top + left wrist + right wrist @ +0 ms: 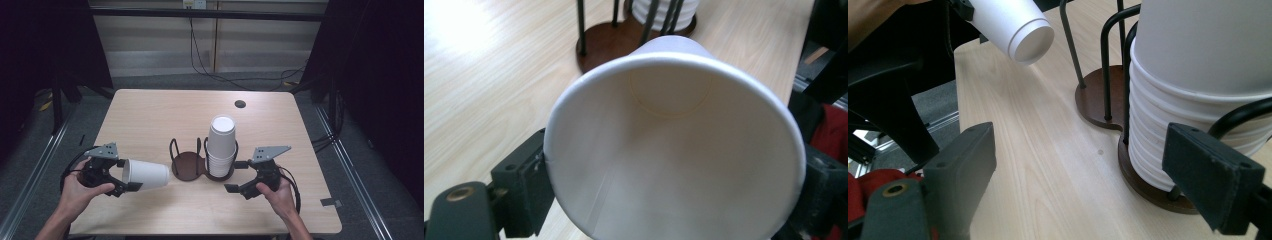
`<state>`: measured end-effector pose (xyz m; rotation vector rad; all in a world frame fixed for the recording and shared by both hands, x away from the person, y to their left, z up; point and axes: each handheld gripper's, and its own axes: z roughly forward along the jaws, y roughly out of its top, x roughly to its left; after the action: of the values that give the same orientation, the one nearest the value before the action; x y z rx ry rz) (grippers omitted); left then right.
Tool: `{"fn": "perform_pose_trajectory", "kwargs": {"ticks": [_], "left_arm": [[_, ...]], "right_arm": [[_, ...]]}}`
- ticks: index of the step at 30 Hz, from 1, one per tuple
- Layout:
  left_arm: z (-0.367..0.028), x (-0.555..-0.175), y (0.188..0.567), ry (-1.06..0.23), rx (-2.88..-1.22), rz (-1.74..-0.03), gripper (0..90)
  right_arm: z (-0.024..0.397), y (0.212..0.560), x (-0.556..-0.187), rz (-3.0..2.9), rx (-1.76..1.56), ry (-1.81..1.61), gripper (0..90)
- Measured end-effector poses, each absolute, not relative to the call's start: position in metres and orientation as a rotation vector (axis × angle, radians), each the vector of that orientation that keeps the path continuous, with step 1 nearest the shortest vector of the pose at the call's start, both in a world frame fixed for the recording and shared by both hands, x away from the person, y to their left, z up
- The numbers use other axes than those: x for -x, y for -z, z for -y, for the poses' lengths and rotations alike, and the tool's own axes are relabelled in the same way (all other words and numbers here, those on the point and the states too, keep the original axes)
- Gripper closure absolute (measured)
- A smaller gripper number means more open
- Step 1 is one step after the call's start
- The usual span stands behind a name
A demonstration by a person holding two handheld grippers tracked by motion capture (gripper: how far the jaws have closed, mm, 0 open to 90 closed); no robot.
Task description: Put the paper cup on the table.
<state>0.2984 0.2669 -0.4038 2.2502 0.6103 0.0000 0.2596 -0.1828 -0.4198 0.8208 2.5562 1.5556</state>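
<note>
A single white paper cup [147,174] lies on its side in my left gripper [127,175], which is shut on its rim end; the cup's bottom points toward the holder. In the left gripper view the cup's open mouth [674,150] faces the camera, with a black jaw on each side. A tall stack of white cups [221,145] stands in the right ring of a dark brown wire cup holder [189,165]; the left ring is empty. My right gripper [236,176] stands open just right of the stack [1198,75], with nothing between its jaws.
The wooden table [150,115] has a small dark round hole [240,104] near its far right. Cables run across the floor beyond the far edge. A grey tab [330,202] sits at the table's right front corner.
</note>
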Motion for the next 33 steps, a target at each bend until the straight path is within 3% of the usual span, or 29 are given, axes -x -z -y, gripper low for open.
{"fn": "perform_pose_trajectory", "kwargs": {"ticks": [13, 23, 33], "left_arm": [[-0.275, -0.319, 0.387, -0.088, -2.324, -0.664, 11.7], [-0.262, -0.346, 0.386, -0.103, -2.436, -0.725, 11.7], [-0.238, -0.355, 0.373, -0.159, -2.580, -0.679, 11.4]], "right_arm": [[0.184, 0.432, -0.250, -2.577, -0.839, -1.495, 14.2], [0.187, 0.435, -0.249, -2.561, -0.874, -1.476, 14.4], [0.190, 0.435, -0.249, -2.548, -0.881, -1.470, 14.4]]}}
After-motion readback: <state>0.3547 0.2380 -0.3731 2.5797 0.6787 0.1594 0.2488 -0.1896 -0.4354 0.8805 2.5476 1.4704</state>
